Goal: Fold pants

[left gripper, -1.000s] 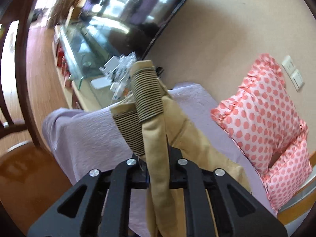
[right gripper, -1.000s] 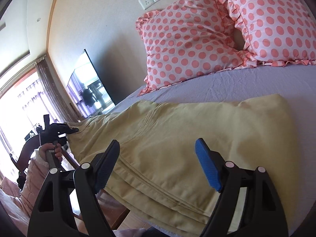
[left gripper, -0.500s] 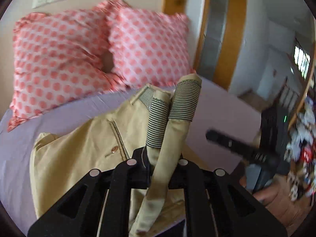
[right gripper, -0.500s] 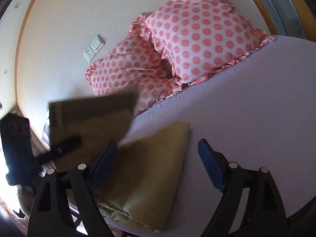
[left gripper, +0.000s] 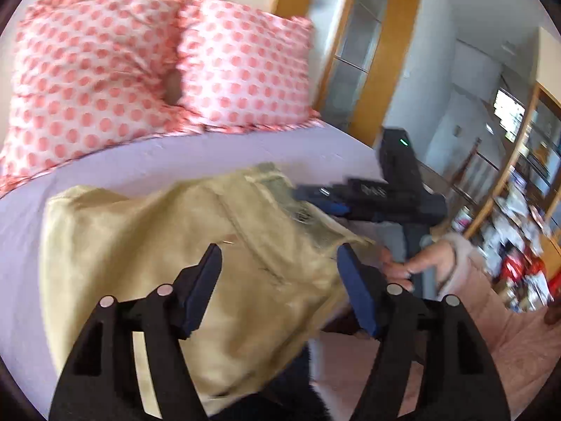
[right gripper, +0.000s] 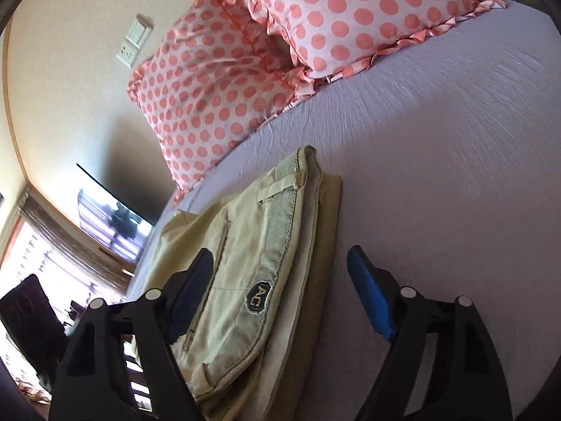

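Observation:
The yellow pants lie folded in a stack on the lilac bed, waistband with a dark patch on top. My left gripper is open and empty, hovering just above the near part of the pants. My right gripper is open and empty, low over the waistband edge of the pants; it also shows in the left wrist view, held by a hand at the right edge of the fabric.
Two pink polka-dot pillows lean at the head of the bed against the wall. A wooden door frame and shelves stand to the right. A television hangs on the left wall.
My left gripper has opened and let go of the pants' waistband end, which now lies folded over on the stack. My right gripper has dropped down close over the pants.

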Demonstrator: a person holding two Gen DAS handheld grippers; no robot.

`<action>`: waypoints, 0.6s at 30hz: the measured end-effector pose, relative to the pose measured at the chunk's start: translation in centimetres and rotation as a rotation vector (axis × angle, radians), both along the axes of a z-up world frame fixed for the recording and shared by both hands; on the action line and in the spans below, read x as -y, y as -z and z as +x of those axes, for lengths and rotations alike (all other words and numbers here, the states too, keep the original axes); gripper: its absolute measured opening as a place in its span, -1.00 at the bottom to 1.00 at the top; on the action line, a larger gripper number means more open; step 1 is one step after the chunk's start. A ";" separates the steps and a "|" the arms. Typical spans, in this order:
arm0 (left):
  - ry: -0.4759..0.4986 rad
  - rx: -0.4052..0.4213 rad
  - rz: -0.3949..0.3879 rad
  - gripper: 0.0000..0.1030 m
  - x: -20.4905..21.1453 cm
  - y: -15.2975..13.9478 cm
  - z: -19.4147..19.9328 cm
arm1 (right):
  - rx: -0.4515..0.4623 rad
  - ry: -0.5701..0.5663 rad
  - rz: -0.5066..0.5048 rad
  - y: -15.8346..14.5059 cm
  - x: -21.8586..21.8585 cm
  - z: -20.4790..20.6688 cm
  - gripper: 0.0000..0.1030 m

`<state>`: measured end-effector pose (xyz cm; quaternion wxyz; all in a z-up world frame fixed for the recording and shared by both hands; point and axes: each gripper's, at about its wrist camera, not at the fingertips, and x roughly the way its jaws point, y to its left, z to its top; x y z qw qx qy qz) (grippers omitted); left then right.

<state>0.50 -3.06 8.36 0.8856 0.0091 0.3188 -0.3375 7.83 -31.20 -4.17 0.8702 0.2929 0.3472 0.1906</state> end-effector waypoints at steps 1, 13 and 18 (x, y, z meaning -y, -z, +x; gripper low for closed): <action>-0.109 0.007 0.029 0.35 -2.1 0.0 1.1 | -0.009 -0.011 -0.021 0.1 -0.3 0.3 0.29; -0.266 -0.409 -0.045 0.42 -12.8 6.5 12.1 | -0.075 -0.096 0.017 1.2 -0.3 3.8 -0.34; -0.194 -0.470 -0.132 0.60 -12.3 7.1 16.5 | -0.104 -0.129 0.067 1.3 -0.1 5.3 -0.37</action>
